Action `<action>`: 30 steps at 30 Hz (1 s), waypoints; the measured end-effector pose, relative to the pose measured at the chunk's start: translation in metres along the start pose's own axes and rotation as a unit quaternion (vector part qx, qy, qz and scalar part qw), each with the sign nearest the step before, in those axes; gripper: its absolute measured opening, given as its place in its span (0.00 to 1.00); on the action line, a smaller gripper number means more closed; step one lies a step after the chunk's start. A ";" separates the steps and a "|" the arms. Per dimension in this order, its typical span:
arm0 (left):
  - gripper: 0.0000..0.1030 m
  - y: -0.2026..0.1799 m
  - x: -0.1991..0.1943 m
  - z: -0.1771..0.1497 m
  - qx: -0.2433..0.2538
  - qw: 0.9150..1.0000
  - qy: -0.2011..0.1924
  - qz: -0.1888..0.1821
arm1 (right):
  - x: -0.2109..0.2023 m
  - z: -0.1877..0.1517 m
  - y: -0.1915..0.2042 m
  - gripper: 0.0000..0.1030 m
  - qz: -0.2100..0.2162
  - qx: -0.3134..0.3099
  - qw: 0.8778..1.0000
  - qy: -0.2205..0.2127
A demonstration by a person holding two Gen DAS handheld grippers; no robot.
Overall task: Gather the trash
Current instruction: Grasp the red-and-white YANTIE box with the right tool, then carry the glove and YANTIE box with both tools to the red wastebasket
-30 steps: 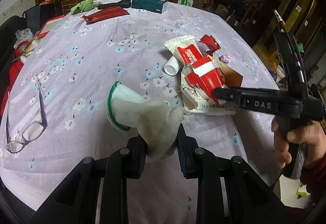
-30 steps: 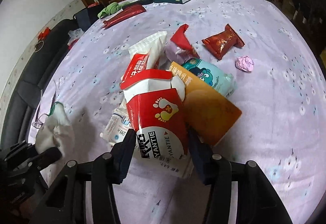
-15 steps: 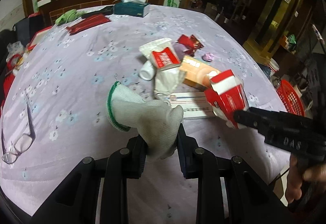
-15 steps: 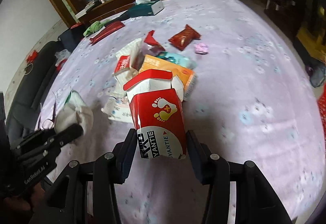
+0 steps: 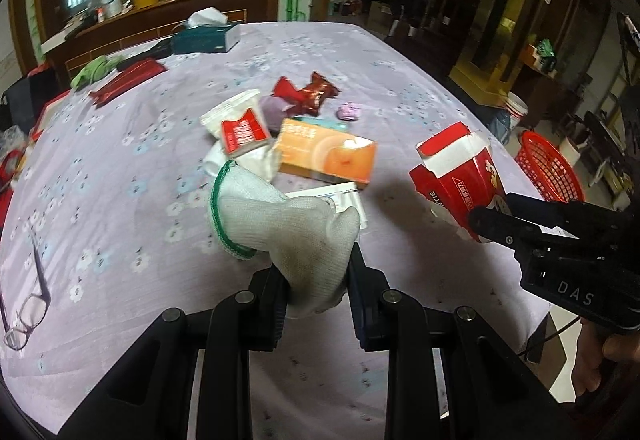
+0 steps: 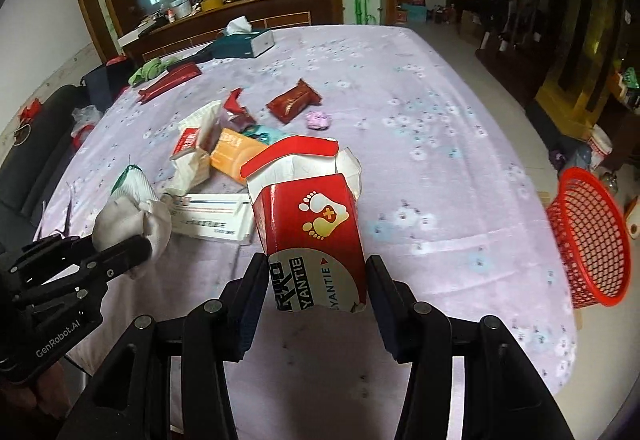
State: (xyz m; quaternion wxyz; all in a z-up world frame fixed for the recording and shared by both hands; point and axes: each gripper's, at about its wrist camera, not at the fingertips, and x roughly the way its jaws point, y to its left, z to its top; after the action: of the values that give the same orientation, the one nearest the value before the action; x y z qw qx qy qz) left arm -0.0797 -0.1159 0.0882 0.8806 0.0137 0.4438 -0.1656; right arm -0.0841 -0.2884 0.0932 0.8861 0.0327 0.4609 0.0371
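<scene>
In the left wrist view, the left tongs (image 5: pixel 316 280) are clamped on a white knitted cotton glove with a green cuff edge (image 5: pixel 280 228), held above the near part of the counter under its lilac flowered cloth (image 5: pixel 120 159). The glove looks soft and light; it sags around the pads, so a grip across the bunched finger end, as here, seems the secure one. To the right, the right tongs (image 5: pixel 486 222) pinch a torn red and white cardboard box (image 5: pixel 456 175) by its lower end, lifted clear of the cloth. Beyond the counter's right edge stands a red plastic mesh basket (image 5: pixel 552 171), probably the bin. An orange flat carton (image 5: pixel 328 155) and a dark red foil wrapper (image 5: pixel 316 91) lie further off.

In the right wrist view, the right tongs (image 6: pixel 316 292) grip the red box (image 6: pixel 312 228) on both side walls near its bottom, with its ragged flap open at the top. It appears empty, light and easily crushed, so moderate pressure low on the walls suits it. The red basket (image 6: pixel 588 240) sits on the floor at the right, well apart from the box. A white flat medicine packet (image 6: pixel 212 215) rests on the cloth just left of it.
</scene>
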 end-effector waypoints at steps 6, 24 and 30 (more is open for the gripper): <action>0.25 -0.018 0.005 0.003 0.018 1.000 0.002 -0.011 | -0.008 -0.006 -0.016 0.52 -0.014 0.010 1.000 -0.004; 0.25 -0.050 0.011 0.008 0.047 0.999 0.005 -0.027 | -0.021 -0.014 -0.041 0.52 -0.031 0.030 0.999 -0.011; 0.25 -0.057 0.012 0.008 0.055 0.998 0.006 -0.030 | -0.023 -0.017 -0.047 0.52 -0.034 0.039 0.999 -0.011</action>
State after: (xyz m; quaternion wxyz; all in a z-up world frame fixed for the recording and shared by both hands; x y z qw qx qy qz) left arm -0.0845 -0.1742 0.0906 0.8707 0.0494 0.4392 -0.2160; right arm -0.1096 -0.3369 0.0976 0.8897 0.0513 0.4535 -0.0117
